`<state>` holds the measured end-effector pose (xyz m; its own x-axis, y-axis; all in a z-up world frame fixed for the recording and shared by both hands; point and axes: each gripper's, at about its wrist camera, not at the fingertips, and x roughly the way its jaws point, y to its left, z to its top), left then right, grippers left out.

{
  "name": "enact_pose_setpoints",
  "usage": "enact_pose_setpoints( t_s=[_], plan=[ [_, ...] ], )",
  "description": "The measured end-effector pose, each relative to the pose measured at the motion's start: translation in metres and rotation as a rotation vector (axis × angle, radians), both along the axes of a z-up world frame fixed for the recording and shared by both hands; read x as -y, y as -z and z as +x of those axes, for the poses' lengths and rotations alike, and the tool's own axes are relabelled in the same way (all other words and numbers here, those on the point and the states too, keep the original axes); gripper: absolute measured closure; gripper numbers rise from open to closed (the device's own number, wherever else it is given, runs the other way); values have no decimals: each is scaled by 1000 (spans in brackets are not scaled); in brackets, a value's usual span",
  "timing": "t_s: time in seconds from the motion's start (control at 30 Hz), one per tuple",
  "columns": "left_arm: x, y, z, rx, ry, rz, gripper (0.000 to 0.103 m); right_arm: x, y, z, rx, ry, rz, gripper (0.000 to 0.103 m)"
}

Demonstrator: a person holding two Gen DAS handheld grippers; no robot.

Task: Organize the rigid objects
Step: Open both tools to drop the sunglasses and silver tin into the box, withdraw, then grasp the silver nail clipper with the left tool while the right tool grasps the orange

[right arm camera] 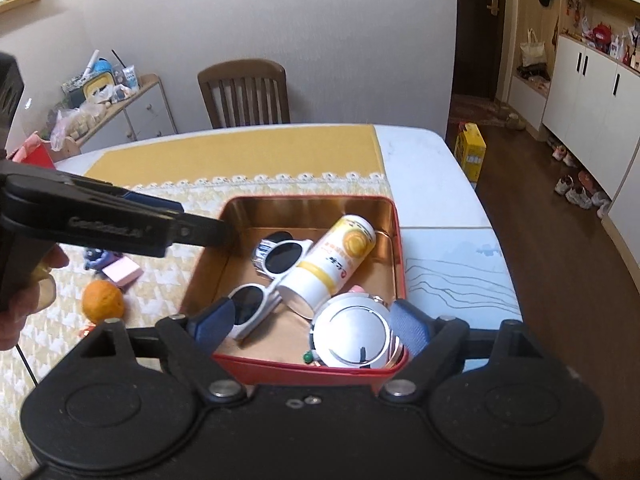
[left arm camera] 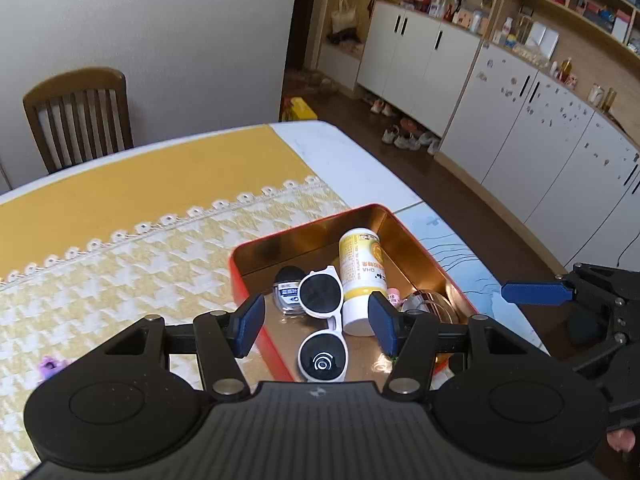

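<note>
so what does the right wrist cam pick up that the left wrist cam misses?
Only the right wrist view shows an orange and a pink box on the tablecloth, and a cluttered side cabinet.

Only the left wrist view shows a small purple object on the cloth.

Both show the red tin holding white sunglasses, a yellow-and-white bottle lying down and a round shiny container, plus the wooden chair. Both grippers are open.
</note>
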<state>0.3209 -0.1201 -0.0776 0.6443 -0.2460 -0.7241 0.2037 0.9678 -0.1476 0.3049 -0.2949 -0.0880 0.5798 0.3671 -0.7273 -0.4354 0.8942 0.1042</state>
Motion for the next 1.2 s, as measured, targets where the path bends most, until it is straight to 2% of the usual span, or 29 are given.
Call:
enact_pose_setpoints(
  t_s=[0.13,0.23,0.4,0.63,0.83,1.03,1.2],
  plan=[
    [-17,-12,-22,21,6,-24,47,-3,-10,-12,17,-8,13,13],
    [-33,-18,-39,41,0,-38,39,-8,-16,-22,27,-6,29,9],
    [-62,-22,-71,79,-42,-44,38,-22,-23,-40,48,-17,45,4],
    [-105,-18,-110,133,-116,-6,33,-50,-26,-57,63,-36,82,0],
    [-138,-8,-136,142,-150,-8,23,-83,-20,-70,52,-63,81,0],
    [-158,13,-155,111,-161,-10,21,-114,-9,-80,22,-77,61,0],
    [-160,35,-167,67,-112,13,21,-138,3,-84,-21,-82,47,0]
  ],
)
